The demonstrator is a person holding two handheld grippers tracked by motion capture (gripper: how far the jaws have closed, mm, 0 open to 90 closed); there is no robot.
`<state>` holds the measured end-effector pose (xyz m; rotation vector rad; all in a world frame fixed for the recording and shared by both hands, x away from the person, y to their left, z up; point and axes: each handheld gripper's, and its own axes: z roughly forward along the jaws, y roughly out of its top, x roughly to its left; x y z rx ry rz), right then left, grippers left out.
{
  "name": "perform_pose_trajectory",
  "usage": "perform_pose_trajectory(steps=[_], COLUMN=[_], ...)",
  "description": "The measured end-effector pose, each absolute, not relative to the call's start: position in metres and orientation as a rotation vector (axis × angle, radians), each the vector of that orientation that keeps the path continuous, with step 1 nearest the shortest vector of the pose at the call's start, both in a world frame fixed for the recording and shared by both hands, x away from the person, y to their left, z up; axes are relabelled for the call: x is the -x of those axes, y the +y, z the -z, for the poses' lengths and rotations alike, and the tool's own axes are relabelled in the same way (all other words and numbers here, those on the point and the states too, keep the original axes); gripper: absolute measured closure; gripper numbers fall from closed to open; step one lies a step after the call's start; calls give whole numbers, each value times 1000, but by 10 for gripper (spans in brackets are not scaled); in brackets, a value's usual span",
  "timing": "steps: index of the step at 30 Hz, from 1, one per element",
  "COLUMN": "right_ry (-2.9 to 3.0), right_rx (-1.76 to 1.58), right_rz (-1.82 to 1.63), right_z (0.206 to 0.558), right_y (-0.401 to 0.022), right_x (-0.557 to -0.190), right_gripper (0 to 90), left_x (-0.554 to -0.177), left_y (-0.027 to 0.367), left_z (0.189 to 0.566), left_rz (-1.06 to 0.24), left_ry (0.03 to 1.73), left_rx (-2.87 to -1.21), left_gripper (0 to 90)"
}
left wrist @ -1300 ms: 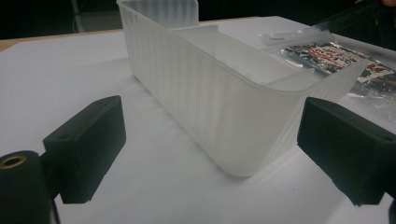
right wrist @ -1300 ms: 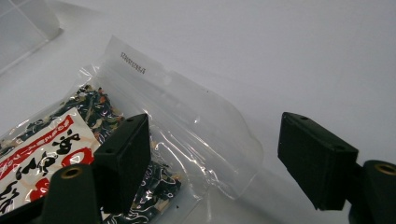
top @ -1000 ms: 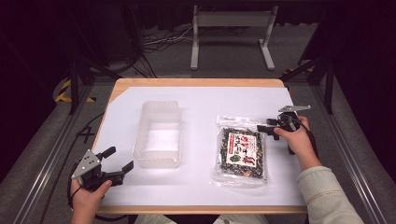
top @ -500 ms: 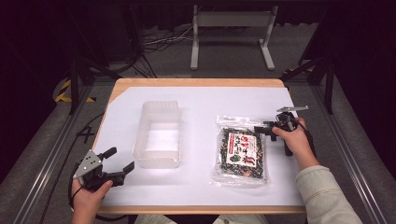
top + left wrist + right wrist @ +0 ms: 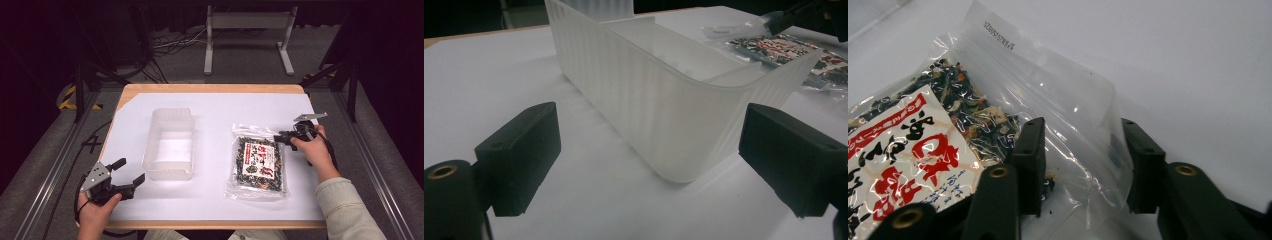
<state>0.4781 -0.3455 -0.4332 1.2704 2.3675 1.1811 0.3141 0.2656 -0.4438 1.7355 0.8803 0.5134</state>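
Observation:
A clear bag of dark dried food with a red-and-white label (image 5: 257,162) lies flat right of the table's middle. My right gripper (image 5: 280,136) is at its upper right corner. In the right gripper view the jaws have just been closing. They stand apart on either side of the bag's (image 5: 923,145) clear edge, which bulges between the right gripper's (image 5: 1083,155) pads. A translucent plastic container (image 5: 167,172) stands empty left of centre. My left gripper (image 5: 131,170) is held open near the table's front left corner. Its wide jaws frame the container's (image 5: 664,100) near corner without touching it.
White paper (image 5: 215,200) covers the wooden table. A white metal stand (image 5: 247,22) and cables lie on the floor beyond the far edge. Metal rails run along both sides of the table.
The right gripper's jaws have drawn closer together at the bag's corner. Neither hand has shifted, and the bag and container lie where they were.

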Motion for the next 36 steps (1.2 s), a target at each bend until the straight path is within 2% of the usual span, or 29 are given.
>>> perform_pose_trajectory(steps=[5, 7, 21, 36], right_ry=[2344, 2332, 2307, 2194], right_rx=[-1249, -1234, -1242, -1040], right_rz=[-1177, -1183, -1246, -1408], right_z=[432, 434, 423, 359], right_y=[-347, -347, -349, -348], right_x=[-475, -474, -470, -443], right_gripper=[827, 866, 900, 900], left_x=[-314, -314, -313, -309], left_y=[264, 264, 262, 256], left_z=[444, 444, 441, 431], left_rz=[-509, -508, -482, -487], left_ry=[887, 888, 903, 882], left_rx=[-1737, -1743, -1750, -1756], left_gripper=[108, 107, 101, 97])
